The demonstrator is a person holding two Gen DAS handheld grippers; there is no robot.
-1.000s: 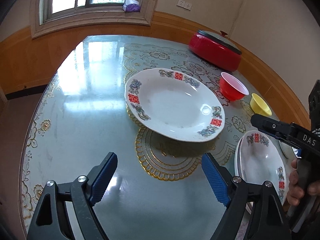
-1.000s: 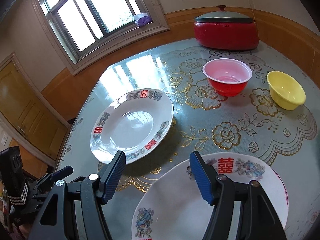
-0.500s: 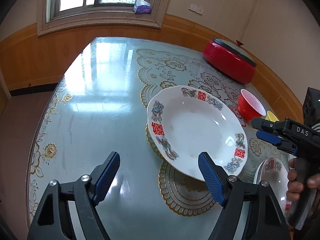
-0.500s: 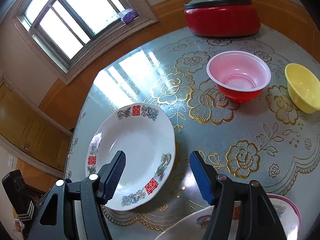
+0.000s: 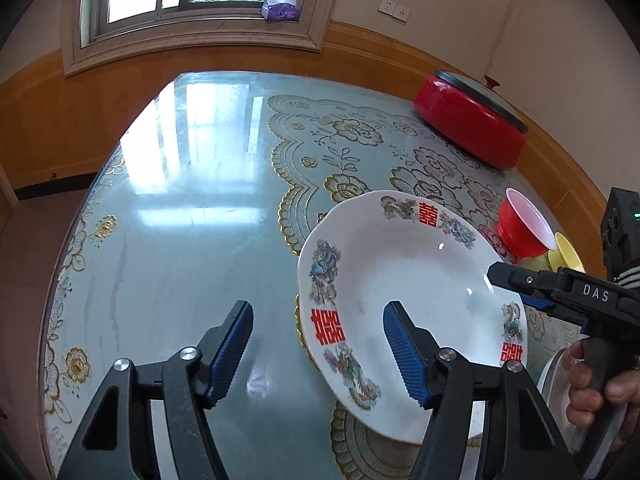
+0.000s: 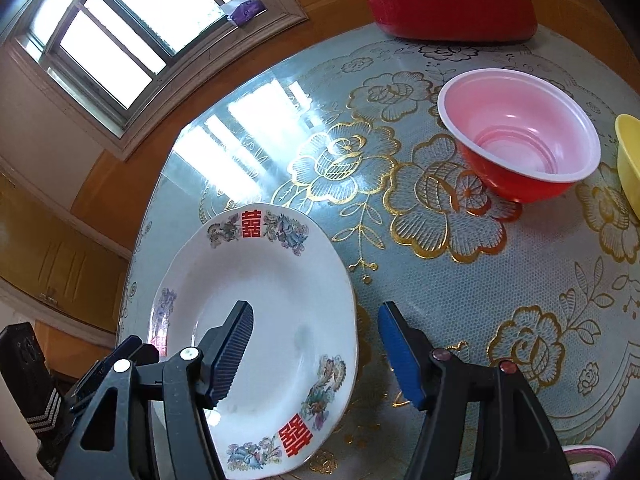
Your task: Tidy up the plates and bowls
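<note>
Two tools, left [image 5: 318,350] and right [image 6: 316,350], jaws closing, unclamped, straddling plate [image 5: 400,280] rims.

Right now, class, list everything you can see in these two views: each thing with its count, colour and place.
plate: one whole, white with red characters and floral rim, on the table between both grippers
second plate: one, white, partly seen at the right edge, behind the hand
red bowl: one, red outside and pink inside, beyond the plate
yellow bowl: one, yellow, beside the red bowl
pot: one, red with dark lid, far side of the table
table: one, glass over gold-patterned cloth
packet: one, purple and white, on the windowsill
left gripper: black with blue fingers, closing, plate rim between them, not pressed
right gripper: same colours, closing astride the plate's near rim
hand: one, holding the right gripper's handle
</note>
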